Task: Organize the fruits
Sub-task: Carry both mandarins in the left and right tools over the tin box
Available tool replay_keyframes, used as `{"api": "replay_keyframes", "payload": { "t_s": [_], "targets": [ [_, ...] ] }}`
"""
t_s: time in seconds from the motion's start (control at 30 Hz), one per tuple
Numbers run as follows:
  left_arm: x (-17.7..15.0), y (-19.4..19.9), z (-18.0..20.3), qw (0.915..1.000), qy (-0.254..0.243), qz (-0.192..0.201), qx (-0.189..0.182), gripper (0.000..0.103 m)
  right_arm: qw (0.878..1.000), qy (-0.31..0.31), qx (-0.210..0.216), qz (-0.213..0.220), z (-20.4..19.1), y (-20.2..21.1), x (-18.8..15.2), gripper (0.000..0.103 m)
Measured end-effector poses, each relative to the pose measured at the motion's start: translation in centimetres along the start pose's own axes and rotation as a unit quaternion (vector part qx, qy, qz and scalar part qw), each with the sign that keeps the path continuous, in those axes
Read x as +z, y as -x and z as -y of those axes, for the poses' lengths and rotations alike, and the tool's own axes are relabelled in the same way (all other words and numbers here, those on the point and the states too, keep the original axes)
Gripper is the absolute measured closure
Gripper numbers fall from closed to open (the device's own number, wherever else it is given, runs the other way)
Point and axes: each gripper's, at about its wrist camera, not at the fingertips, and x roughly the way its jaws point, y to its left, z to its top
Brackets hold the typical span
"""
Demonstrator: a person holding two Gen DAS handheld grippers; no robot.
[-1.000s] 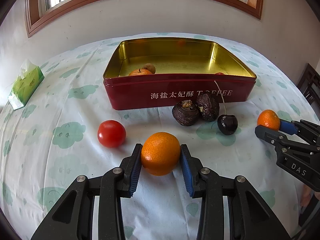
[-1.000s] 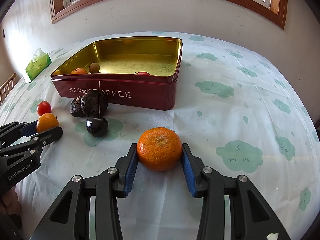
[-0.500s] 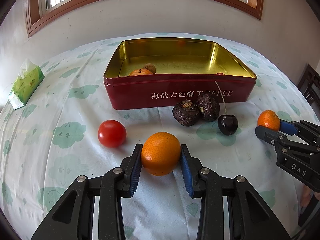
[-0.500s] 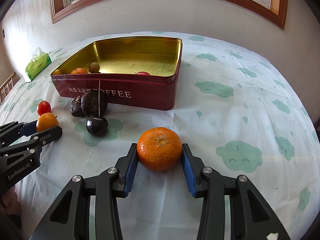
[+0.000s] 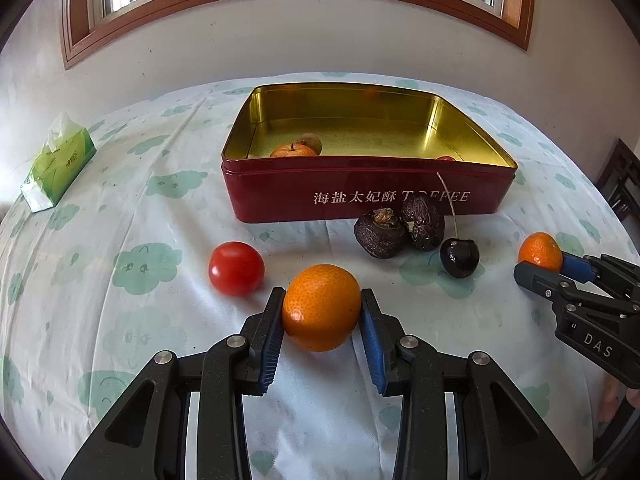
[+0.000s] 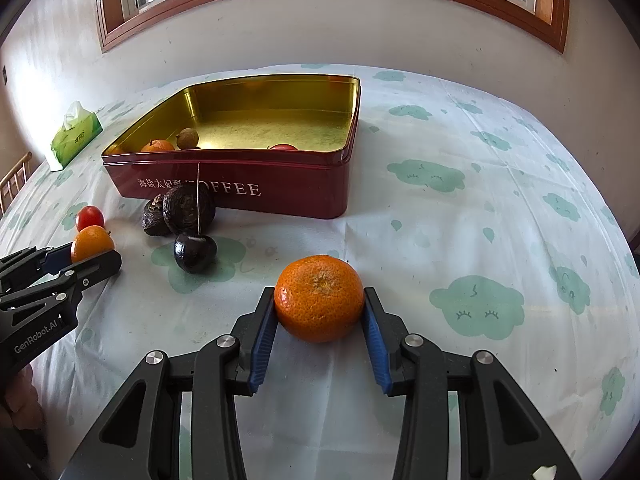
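Note:
A mandarin point(image 5: 322, 306) rests on the cloud-print tablecloth with my left gripper point(image 5: 322, 293) shut on it, blue pads against both sides. My right gripper point(image 6: 319, 290) is shut on a second mandarin point(image 6: 319, 297), which also sits on the cloth. Each wrist view shows the other gripper from the side: the right gripper point(image 5: 560, 268) at the right edge, the left gripper point(image 6: 80, 256) at the left edge. Behind stands an open red tin point(image 5: 360, 160) with a gold inside, holding an orange fruit point(image 5: 293, 151), a small brown fruit point(image 5: 311, 142) and a red one point(image 6: 283, 147).
Loose on the cloth in front of the tin lie a red tomato point(image 5: 236, 268), two dark wrinkled fruits point(image 5: 380, 238) and a dark cherry point(image 5: 459, 258) with a long stem. A green tissue pack point(image 5: 58, 168) sits far left. A dark chair point(image 5: 624, 184) stands at the right edge.

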Motion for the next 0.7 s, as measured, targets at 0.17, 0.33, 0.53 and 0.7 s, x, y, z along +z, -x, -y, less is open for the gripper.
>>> {"api": "replay_keyframes", "payload": {
  "t_s": [0.17, 0.33, 0.53, 0.7],
  "targets": [
    [0.0, 0.4, 0.2, 1.0, -0.003, 0.009, 0.001, 0.066, 1.0, -0.008, 0.009, -0.002, 0.0, 0.3, -0.1, 0.065],
    [-0.1, 0.6, 0.6, 0.9999, -0.008, 0.008, -0.003, 0.066, 1.0, -0.007, 0.011, 0.008, -0.1, 1.1, 0.3, 0.065],
    [0.6, 1.6, 0.8, 0.9997, -0.005, 0.021, -0.015, 0.066, 1.0, 0.0, 0.012, 0.027, -0.3, 2.3, 1.6, 0.065],
    [1.9, 2.5, 0.4, 0.9991, -0.002, 0.039, -0.017, 0.066, 0.999, 0.012, 0.013, 0.043, -0.9, 3.0, 3.0, 0.065]
  ]
}}
